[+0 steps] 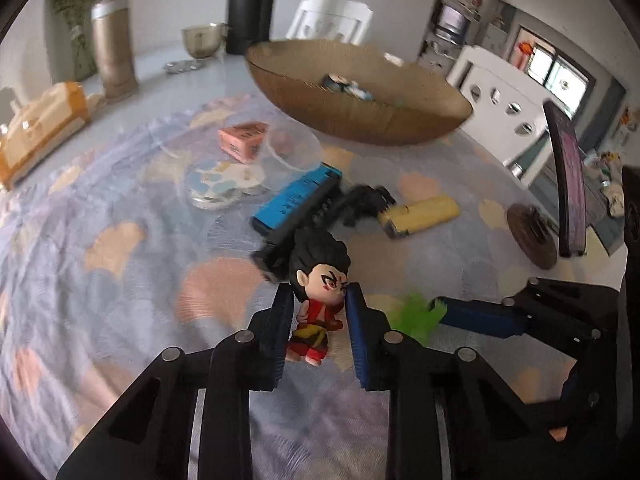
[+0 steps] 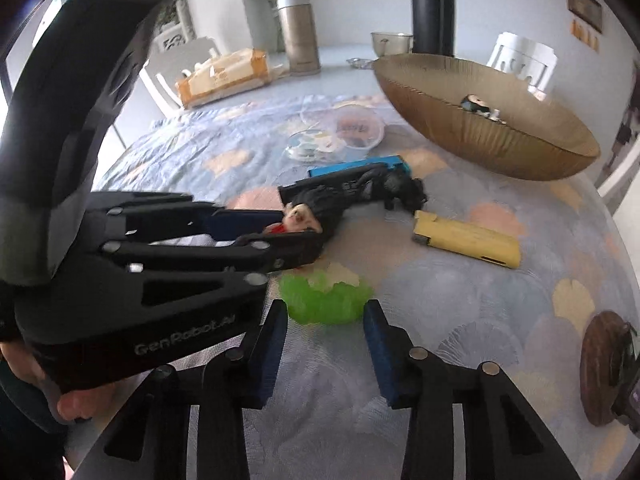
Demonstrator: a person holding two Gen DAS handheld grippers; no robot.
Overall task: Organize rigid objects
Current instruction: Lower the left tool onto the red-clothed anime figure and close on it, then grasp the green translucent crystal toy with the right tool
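Figurine (image 1: 316,304): small toy, black spiky hair, painted face, red outfit, yellow sash; upright between the left gripper (image 1: 318,300) fingers.
Left fingers: closed onto the figurine.
Right gripper (image 2: 325,314): fingers spread wide, holding nothing, around a translucent green piece (image 2: 324,298) on the desk (image 2: 460,312).

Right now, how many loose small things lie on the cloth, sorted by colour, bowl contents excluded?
Blue: 1, box
Yellow: 1, case
Pink: 1, box
Green: 1, toy
Black: 1, bar
Total: 5
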